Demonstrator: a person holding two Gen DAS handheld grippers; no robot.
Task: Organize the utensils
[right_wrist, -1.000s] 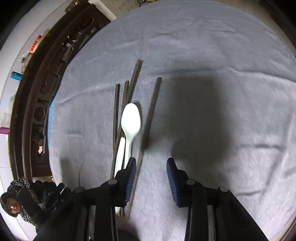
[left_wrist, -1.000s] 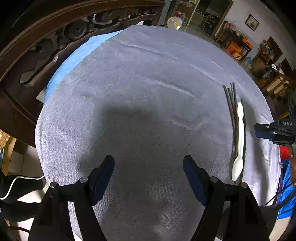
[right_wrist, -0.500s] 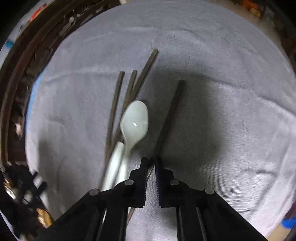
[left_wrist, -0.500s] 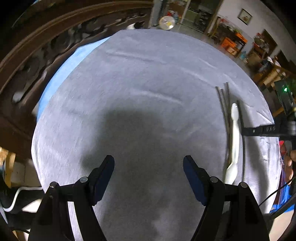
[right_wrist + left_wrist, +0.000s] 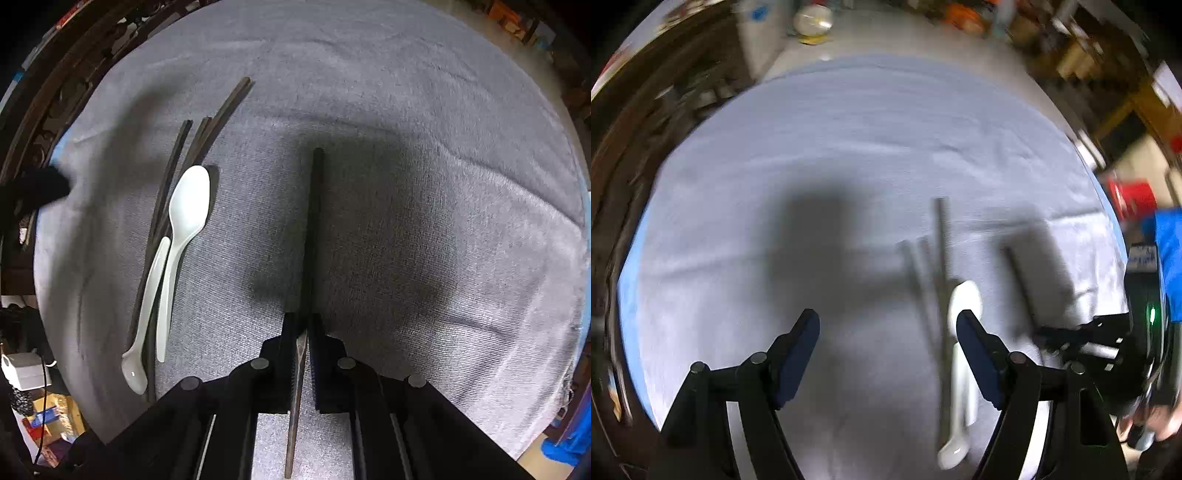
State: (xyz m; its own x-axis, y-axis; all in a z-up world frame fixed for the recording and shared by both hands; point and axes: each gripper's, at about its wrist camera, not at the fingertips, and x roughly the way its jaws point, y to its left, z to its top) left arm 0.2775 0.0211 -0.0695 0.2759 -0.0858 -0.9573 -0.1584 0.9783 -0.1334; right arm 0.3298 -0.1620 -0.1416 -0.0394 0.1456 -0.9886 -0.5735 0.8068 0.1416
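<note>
My right gripper [image 5: 302,325] is shut on one dark chopstick [image 5: 314,221], which points straight ahead over the grey cloth. To its left lie two white spoons [image 5: 184,218] head to tail on top of several more dark chopsticks [image 5: 207,129]. My left gripper [image 5: 888,328] is open and empty over the cloth. In the left wrist view the spoons [image 5: 962,306] and chopsticks [image 5: 932,266] lie just by its right finger, and the right gripper [image 5: 1082,336] with its chopstick [image 5: 1021,273] is at the right.
A round table under a grey cloth [image 5: 424,147] with a blue layer at its edge [image 5: 626,295]. Carved dark wooden furniture [image 5: 55,92] stands close behind it. A cluttered room [image 5: 1108,74] surrounds the table.
My right gripper closed on the single chopstick and moved it to the right, away from the pile. My left gripper swung right toward the spoons and stayed open.
</note>
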